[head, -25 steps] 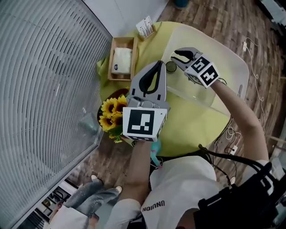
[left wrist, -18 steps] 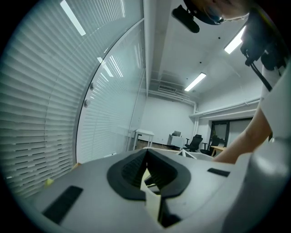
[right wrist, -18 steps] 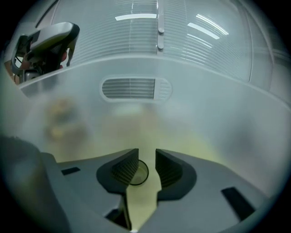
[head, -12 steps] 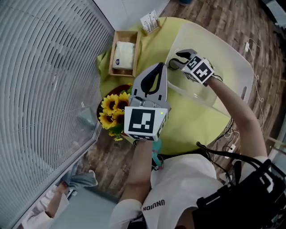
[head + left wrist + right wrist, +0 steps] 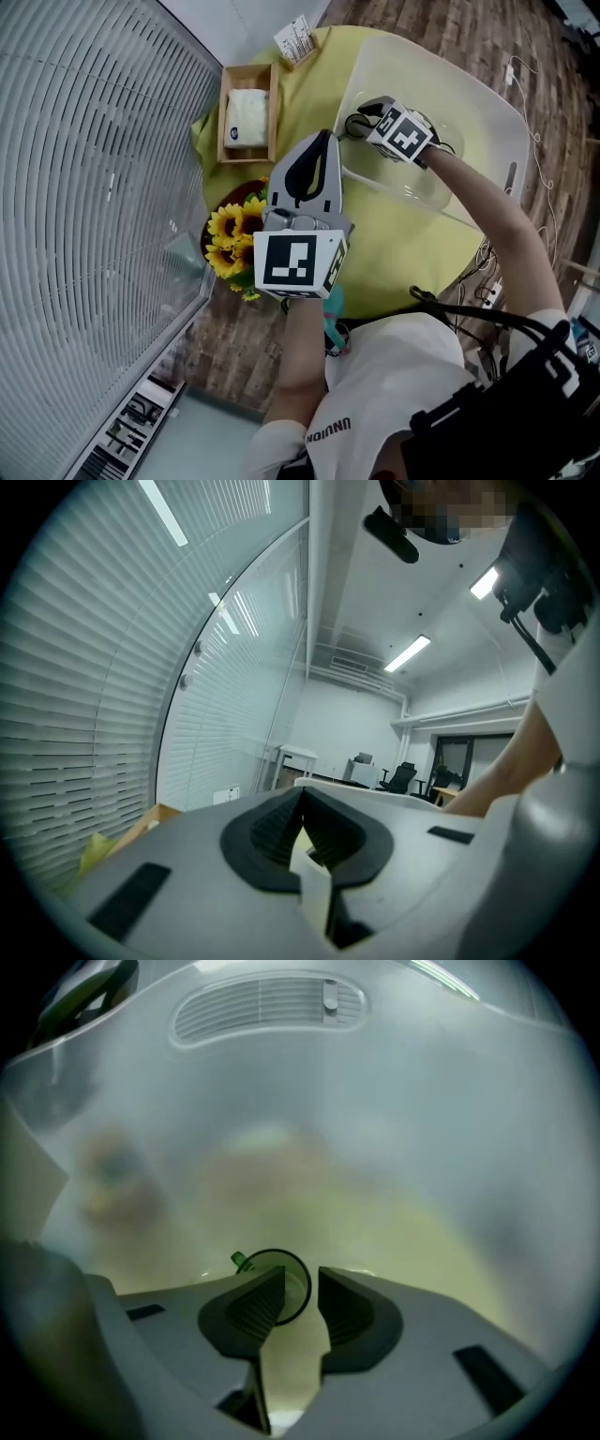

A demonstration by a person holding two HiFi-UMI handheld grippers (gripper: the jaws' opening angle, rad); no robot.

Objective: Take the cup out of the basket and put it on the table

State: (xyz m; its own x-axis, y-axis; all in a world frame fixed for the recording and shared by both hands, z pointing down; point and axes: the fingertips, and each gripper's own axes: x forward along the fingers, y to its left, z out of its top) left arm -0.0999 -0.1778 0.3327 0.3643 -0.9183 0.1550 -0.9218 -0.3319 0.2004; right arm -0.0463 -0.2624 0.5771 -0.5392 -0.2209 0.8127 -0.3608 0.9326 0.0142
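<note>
A small green cup [image 5: 293, 1287] with a side handle lies on the floor of the translucent white basket [image 5: 433, 73]. My right gripper [image 5: 360, 118] reaches down inside the basket. Its jaws stand open at the cup [image 5: 353, 125]. In the right gripper view the cup's rim shows in the gap at the tips of the right gripper [image 5: 302, 1281], and the left finger [image 5: 253, 1307] covers part of the cup. The pads do not press on it. My left gripper [image 5: 319, 141] is held up over the table's near side, shut and empty; the left gripper view shows the left gripper [image 5: 302, 797] pointing out into the room.
The basket sits on a round table with a yellow cloth [image 5: 403, 253]. A wooden box [image 5: 247, 114] with a white packet stands at the table's left, a card holder [image 5: 295, 39] at the far edge, and sunflowers [image 5: 230, 234] at the near left. A glass wall with blinds is on the left.
My right gripper has moved deeper into the basket, up to the cup. The left gripper has stayed about where it was, and the head view has shifted a little.
</note>
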